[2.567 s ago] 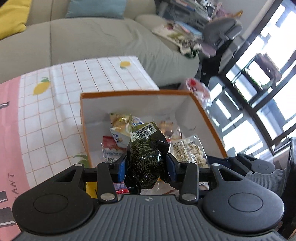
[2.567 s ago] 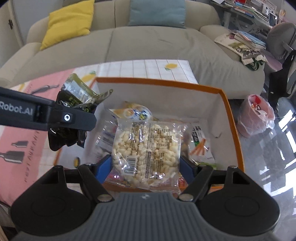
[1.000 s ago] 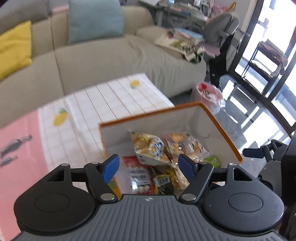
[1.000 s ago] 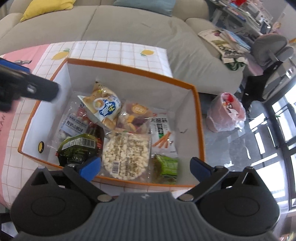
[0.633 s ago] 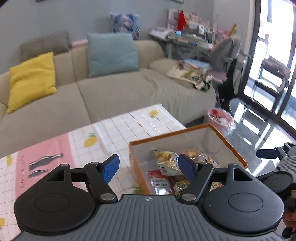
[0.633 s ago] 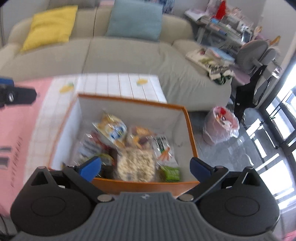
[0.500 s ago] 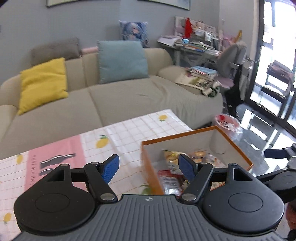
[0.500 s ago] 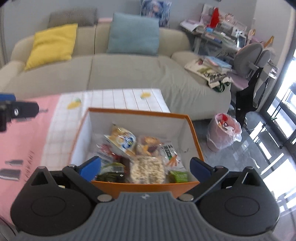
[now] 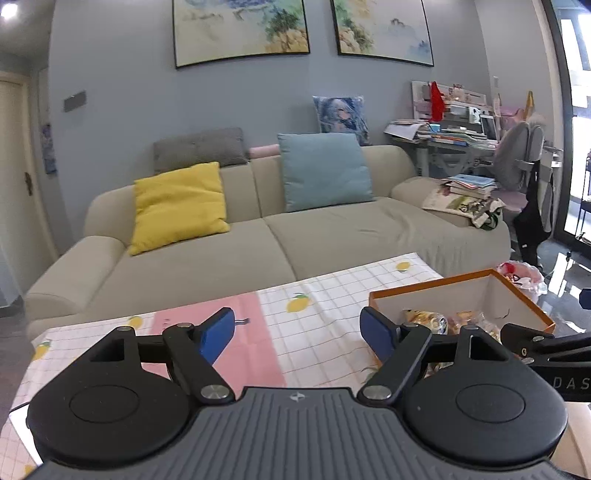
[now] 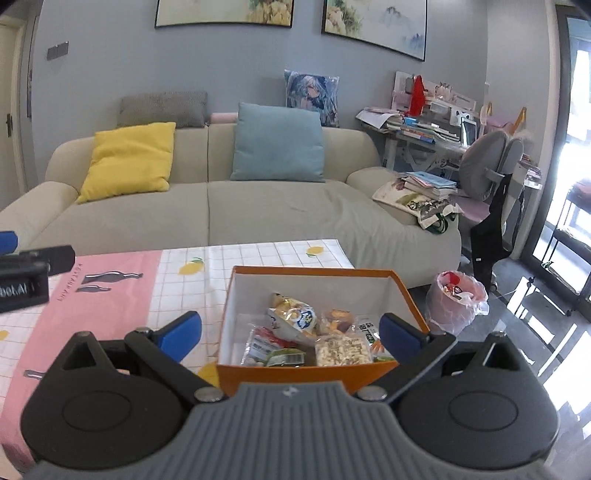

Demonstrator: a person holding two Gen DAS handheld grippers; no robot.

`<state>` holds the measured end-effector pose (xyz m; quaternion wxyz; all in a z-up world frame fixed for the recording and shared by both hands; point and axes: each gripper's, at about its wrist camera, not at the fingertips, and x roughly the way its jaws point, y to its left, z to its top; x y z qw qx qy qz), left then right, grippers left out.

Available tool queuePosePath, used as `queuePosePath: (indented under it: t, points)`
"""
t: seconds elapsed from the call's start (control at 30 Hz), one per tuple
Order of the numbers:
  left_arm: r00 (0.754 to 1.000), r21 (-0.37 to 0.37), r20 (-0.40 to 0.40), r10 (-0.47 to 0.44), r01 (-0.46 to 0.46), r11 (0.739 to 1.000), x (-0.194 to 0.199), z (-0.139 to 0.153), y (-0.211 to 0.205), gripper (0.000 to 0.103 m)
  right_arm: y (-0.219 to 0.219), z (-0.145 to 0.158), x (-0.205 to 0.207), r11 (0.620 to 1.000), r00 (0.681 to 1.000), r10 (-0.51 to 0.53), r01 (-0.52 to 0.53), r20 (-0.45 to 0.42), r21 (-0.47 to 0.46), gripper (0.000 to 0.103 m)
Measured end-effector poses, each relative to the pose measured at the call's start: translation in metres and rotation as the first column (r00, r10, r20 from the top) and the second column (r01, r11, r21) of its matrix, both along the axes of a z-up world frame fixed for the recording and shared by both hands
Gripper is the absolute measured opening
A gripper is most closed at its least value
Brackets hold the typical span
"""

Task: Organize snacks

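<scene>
Behind orange box of snacks, beige sofa, yellow cushion

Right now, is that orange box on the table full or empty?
Partly full. The orange box has no lid and holds several snack packets across its bottom, while its white inner walls stand bare above them.

home living room | sofa, cushions, wall paintings, cluttered desk
</scene>
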<state>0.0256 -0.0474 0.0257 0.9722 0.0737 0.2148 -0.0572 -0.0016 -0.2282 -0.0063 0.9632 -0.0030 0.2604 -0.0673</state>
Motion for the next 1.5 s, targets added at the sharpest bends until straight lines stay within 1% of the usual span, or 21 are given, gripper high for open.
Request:
queuePosePath:
  t: [0.1, 0.27, 0.37, 0.6, 0.83, 1.0, 1.5]
  points:
    - [1.000, -0.026, -0.022, 0.012, -0.012, 1.000, -0.007, -0.004, 0.008, 0.091, 0.008, -0.002, -0.011, 1.000, 1.000, 0.009, -0.009, 0.012, -0.002, 0.100]
    - [0.994, -0.090, -0.109, 0.032, -0.042, 0.995, -0.010, -0.016, 0.021, 0.091, 0.011, -0.010, -0.013, 1.000, 1.000, -0.020, 0.020, -0.017, 0.018, 0.100]
    - [0.987, -0.122, -0.155, 0.027, -0.046, 0.991, -0.007, -0.023, 0.026, 0.091, 0.011, -0.015, -0.012, 0.999, 0.999, -0.030, 0.031, -0.030, 0.033, 0.100]
    - [0.973, -0.131, -0.229, 0.014, -0.045, 0.990, -0.004, -0.036, 0.027, 0.091, 0.011, -0.023, -0.010, 0.999, 0.998, -0.039, 0.041, -0.050, 0.034, 0.100]
    - [0.968, -0.114, -0.249, 0.020, -0.050, 0.992, -0.005, -0.039, 0.024, 0.091, 0.015, -0.024, -0.010, 0.999, 0.998, -0.033, 0.034, -0.045, 0.023, 0.100]
    - [0.969, -0.104, -0.248, 0.026, -0.053, 0.993, -0.005, -0.039, 0.023, 0.091, 0.015, -0.024, -0.011, 0.999, 0.999, -0.036, 0.037, -0.039, 0.025, 0.100]
    - [0.968, -0.104, -0.250, 0.024, -0.051, 0.993, -0.005, -0.038, 0.023, 0.091, 0.017, -0.024, -0.010, 0.999, 0.999, -0.034, 0.035, -0.033, 0.022, 0.100]
